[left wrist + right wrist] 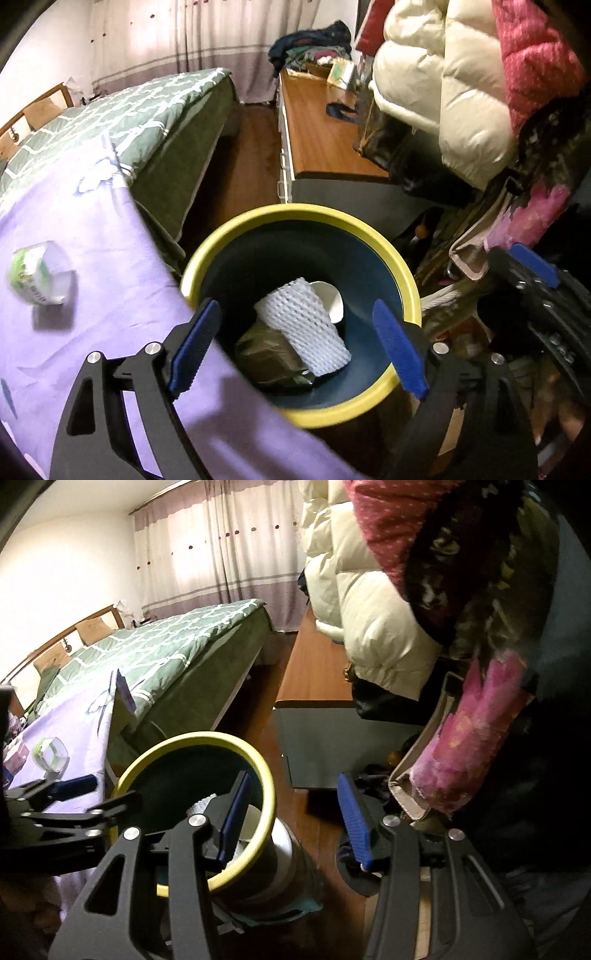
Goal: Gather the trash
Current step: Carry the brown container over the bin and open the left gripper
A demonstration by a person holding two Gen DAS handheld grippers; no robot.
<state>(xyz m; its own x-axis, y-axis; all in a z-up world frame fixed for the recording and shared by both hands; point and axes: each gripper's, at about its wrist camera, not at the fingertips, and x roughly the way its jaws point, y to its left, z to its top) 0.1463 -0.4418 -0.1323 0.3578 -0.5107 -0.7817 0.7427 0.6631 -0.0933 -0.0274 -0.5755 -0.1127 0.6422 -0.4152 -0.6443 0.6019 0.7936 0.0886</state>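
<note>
The trash bin (295,413) sits on the floor just right of the sheet-covered surface (110,258), with a foam net sleeve (303,325) and paper cup (330,299) inside. A tape roll (40,273) lies on that surface, bed (110,118) behind it.

**Bed, floor and low tabletop**

A lilac sheet (92,332) covers the near surface; a clear, green-labelled plastic tub (42,275) lies on it. Beyond is the bed (122,122) under a green patterned quilt. The yellow-rimmed bin (295,218) stands on the wooden floor (243,162). A long wooden tabletop (317,140) carries piled clothes (314,44).
</note>
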